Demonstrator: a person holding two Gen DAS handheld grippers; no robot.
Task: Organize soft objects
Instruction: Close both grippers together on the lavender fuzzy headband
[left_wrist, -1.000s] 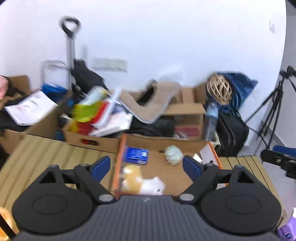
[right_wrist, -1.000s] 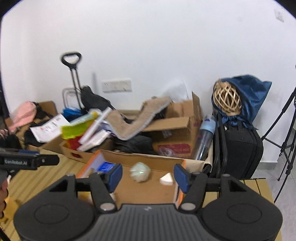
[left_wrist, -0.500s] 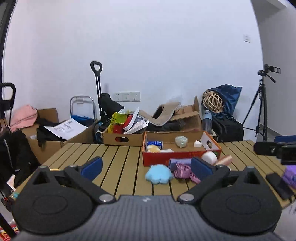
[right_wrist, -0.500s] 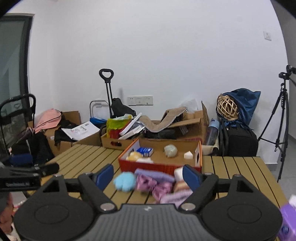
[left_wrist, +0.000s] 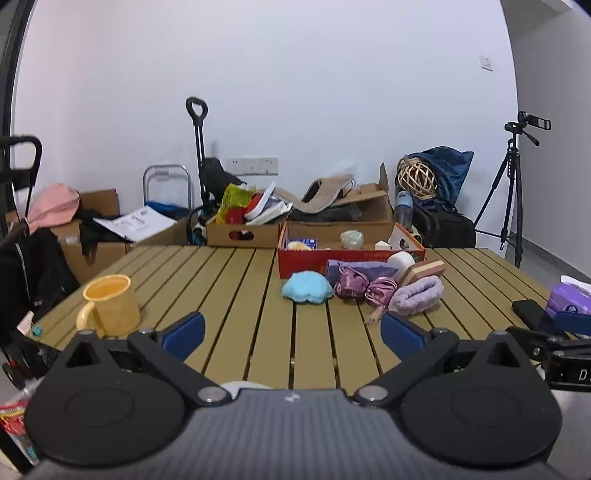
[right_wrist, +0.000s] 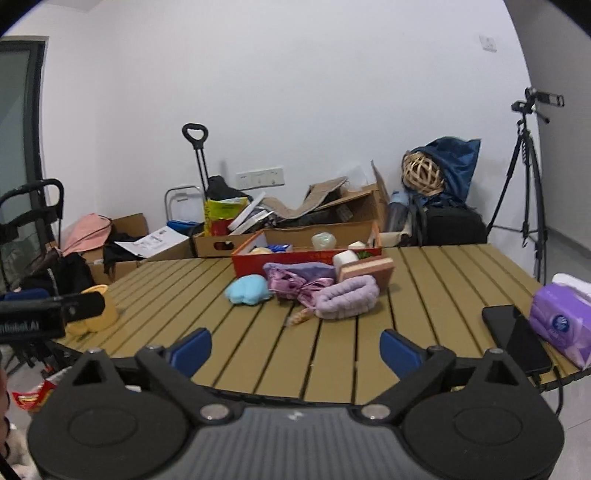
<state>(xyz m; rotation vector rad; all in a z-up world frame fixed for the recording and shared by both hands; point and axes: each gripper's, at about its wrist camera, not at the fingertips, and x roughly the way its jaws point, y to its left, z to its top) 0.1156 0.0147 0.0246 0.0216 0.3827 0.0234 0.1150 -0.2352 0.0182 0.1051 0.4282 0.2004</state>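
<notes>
Soft objects: a loose heap on the slatted table (left_wrist: 236, 291), just in front of the red box (left_wrist: 314, 260) and well ahead of both my grippers.
Left wrist view: blue plush (left_wrist: 307, 287) ahead and a little right of centre; shiny purple pouches (left_wrist: 364, 286) and lilac fuzzy band (left_wrist: 417, 295) further right — the band sits ahead of my right-hand fingertip. A yellow mug (left_wrist: 110, 304) stands off to the left.
Left gripper (left_wrist: 291, 332): jaws spread wide, nothing between them.
Right wrist view: the same heap, now ahead and slightly left — blue plush (right_wrist: 248, 290), pouches (right_wrist: 291, 284), lilac band (right_wrist: 347, 302), with a pink-edged sponge block (right_wrist: 367, 271) behind it against the box (right_wrist: 295, 256). A phone (right_wrist: 515, 338) and tissue pack (right_wrist: 563, 319) lie to my right.
Right gripper (right_wrist: 295, 349): jaws opening, nothing between them.
Step in hand: I judge this the approach, with several soft items left outside the box.
Next move: reach forward, straddle one item — the lilac band looks nearest — and close gently, since it will squash.
</notes>
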